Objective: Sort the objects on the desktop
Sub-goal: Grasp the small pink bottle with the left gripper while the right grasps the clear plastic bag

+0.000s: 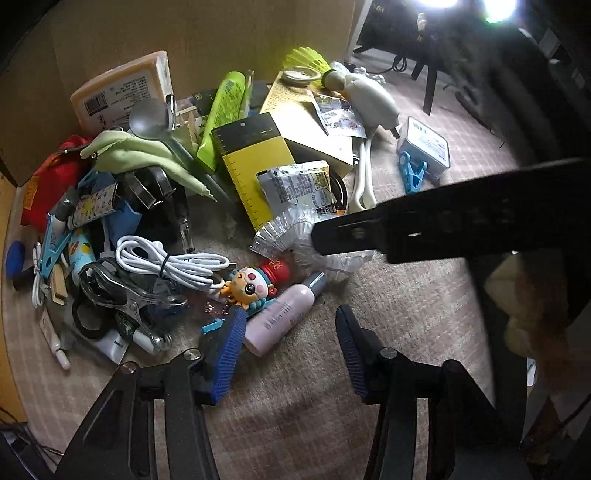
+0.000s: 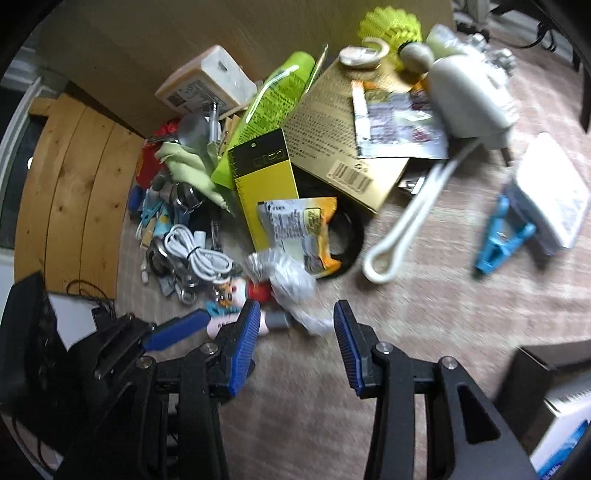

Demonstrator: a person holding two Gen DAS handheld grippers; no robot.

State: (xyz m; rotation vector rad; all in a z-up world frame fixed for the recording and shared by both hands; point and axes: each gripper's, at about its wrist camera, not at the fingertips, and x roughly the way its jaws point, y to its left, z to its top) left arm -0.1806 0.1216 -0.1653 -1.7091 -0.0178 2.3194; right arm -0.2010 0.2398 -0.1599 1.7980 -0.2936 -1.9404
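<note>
Carpeted floor clutter lies under left tongs and right tongs, both spread, empty.

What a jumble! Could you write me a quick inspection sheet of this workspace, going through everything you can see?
Surface: beige woven cloth, bare in the foreground.
Job's things: pink cylindrical bottle, cartoon doll figure, yellow-and-black flat box, printed snack packet.
Clutter: crinkled clear plastic wrapper, blue plastic clothes peg, neon-yellow shuttlecock.
Grippers: left tongs open, empty, by the bottle; right tongs open, empty, near the wrapper.
Cables: coiled white USB cable, tied.
Surroundings: tan cardboard wall; wooden boards.
</note>
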